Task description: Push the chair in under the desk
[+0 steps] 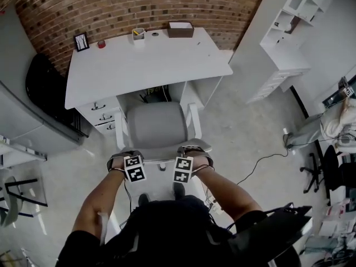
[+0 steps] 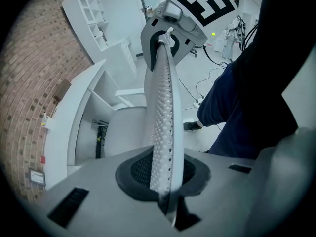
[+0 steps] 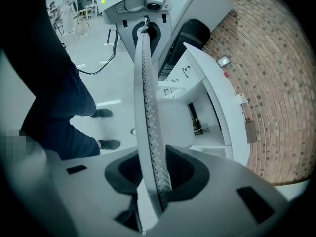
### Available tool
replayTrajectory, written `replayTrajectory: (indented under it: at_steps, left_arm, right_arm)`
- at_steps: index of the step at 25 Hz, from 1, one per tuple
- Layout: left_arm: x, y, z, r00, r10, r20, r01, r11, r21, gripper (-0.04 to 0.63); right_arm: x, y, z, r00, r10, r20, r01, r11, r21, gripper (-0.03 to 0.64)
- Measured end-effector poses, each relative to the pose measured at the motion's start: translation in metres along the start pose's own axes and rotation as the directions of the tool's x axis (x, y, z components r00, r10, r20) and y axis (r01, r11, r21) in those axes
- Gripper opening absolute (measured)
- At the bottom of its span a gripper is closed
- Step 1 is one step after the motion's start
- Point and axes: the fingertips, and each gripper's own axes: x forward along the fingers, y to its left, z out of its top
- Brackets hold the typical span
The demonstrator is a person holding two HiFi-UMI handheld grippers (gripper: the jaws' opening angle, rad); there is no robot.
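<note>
The chair (image 1: pixel 157 125) sat square in front of the white desk (image 1: pixel 144 60). The front of its grey seat was right at the desk's edge, in the opening beside the drawers (image 1: pixel 103 115), and its white armrests and backrest (image 1: pixel 161 151) were clear of the desktop on the person's side. And there were both tools on the top of that backrest: the left gripper (image 1: pixel 121 160) near its left corner, the right gripper (image 1: pixel 196 152) near its right corner, marker cubes facing up and bare forearms reaching down behind them. In the left gripper view the perforated rim of the backrest (image 2: pixel 163 107) ran straight in between the jaws, which stood nearly together and clamped on it. The right gripper view showed the same rim (image 3: pixel 147 107) caught between jaws set a touch wider, closed on it too. The other gripper showed at the far end of the rim in each view. The desk stood against the brick wall (image 1: pixel 139 4), carrying a small picture frame (image 1: pixel 82 41), a cup (image 1: pixel 138 34) and a brown box (image 1: pixel 181 29) along its back edge. White shelving (image 1: pixel 300 7) stood off to the right.
</note>
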Motion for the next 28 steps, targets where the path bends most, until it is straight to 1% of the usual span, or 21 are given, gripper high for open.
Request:
replayTrajectory:
  at_steps: [5,11,23,28]
  left_arm:
    - [0.006,0.019,0.004,1.0,0.007,-0.014,-0.007,1.0,-0.027,0.043]
    - [0.01,0.039,0.007,0.999,0.028,-0.018,-0.029,0.999,-0.045,0.044]
    - [0.015,0.066,0.013,0.998,0.043,-0.037,-0.046,0.996,-0.071,0.044]
    - [0.018,0.072,0.014,0.998,0.034,-0.049,-0.038,0.995,-0.092,0.048]
  right_arm:
    - [0.01,-0.019,-0.003,1.0,0.005,0.028,-0.004,0.999,-0.033,0.101]
    - [0.019,-0.041,-0.004,0.999,-0.002,0.038,0.005,0.998,-0.063,0.095]
    - [0.028,-0.07,-0.008,0.999,-0.005,0.054,0.009,0.996,-0.087,0.095]
    - [0.031,-0.077,-0.01,0.998,-0.004,0.057,0.01,0.995,-0.1,0.095]
